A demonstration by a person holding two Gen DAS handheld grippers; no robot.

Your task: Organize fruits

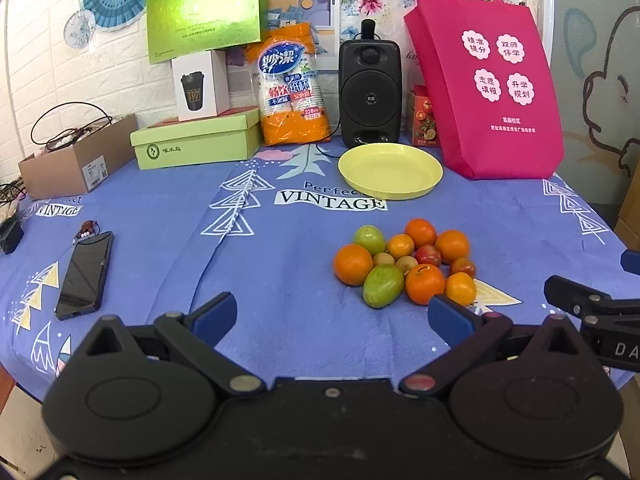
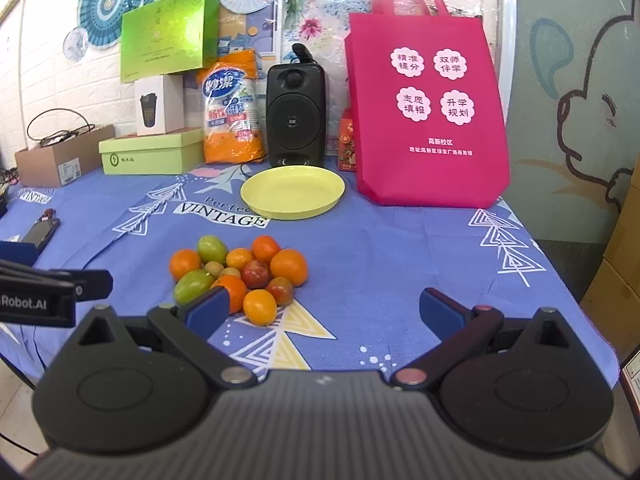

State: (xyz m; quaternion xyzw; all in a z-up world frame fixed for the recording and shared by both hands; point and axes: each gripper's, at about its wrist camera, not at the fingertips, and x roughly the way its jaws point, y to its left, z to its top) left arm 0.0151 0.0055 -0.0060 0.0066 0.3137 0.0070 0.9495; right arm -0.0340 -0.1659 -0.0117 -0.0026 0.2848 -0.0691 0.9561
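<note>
A heap of small fruits [image 1: 406, 266] lies on the blue tablecloth: oranges, green mangoes, red plums and small brown ones. It also shows in the right wrist view [image 2: 240, 274]. An empty yellow plate [image 1: 390, 170] sits behind the heap, seen too in the right wrist view [image 2: 292, 192]. My left gripper [image 1: 332, 314] is open and empty, just in front and left of the heap. My right gripper [image 2: 324, 312] is open and empty, in front and right of the heap; its left finger [image 2: 208, 308] overlaps an orange in the view.
A black phone [image 1: 84, 276] lies at the left. A pink tote bag [image 1: 484, 84], black speaker [image 1: 370, 92], pack of paper cups [image 1: 290, 88], green boxes [image 1: 196, 142] and a cardboard box [image 1: 76, 160] stand along the back. The table edge runs at the right [image 2: 576, 300].
</note>
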